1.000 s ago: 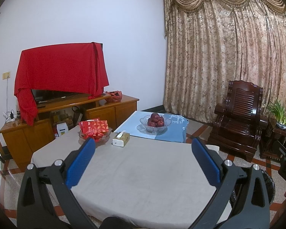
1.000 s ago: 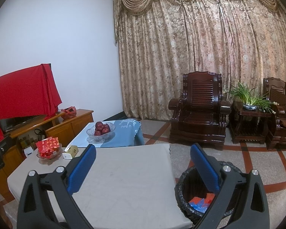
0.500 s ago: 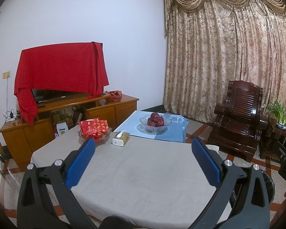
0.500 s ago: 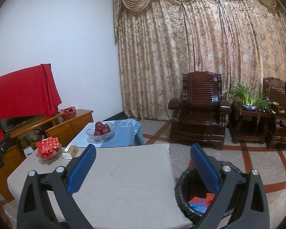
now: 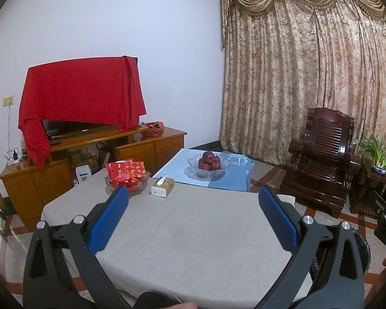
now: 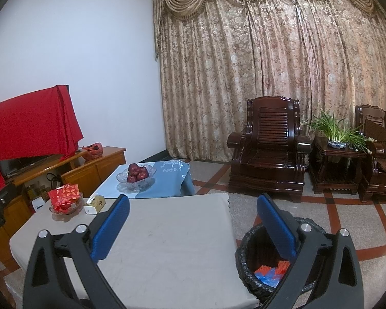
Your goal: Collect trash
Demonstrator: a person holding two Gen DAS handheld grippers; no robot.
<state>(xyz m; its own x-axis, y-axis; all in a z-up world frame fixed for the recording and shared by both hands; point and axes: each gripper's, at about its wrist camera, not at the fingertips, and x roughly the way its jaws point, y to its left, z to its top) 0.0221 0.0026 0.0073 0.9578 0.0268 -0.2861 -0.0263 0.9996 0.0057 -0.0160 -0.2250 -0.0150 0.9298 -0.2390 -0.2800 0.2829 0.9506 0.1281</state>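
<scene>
Grey cloth is covering the table (image 5: pixel 193 244); both the left gripper (image 5: pixel 193 221) and right gripper (image 6: pixel 193 221) are hovering wide apart, empty, near the black-lined trash bin (image 6: pixel 247 255) holding orange and blue scraps (image 6: pixel 269 274).

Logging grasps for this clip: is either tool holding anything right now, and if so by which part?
Nothing is held. The left tool and the right tool are both open and bare above the grey table; the trash bin stands beside it.
</scene>
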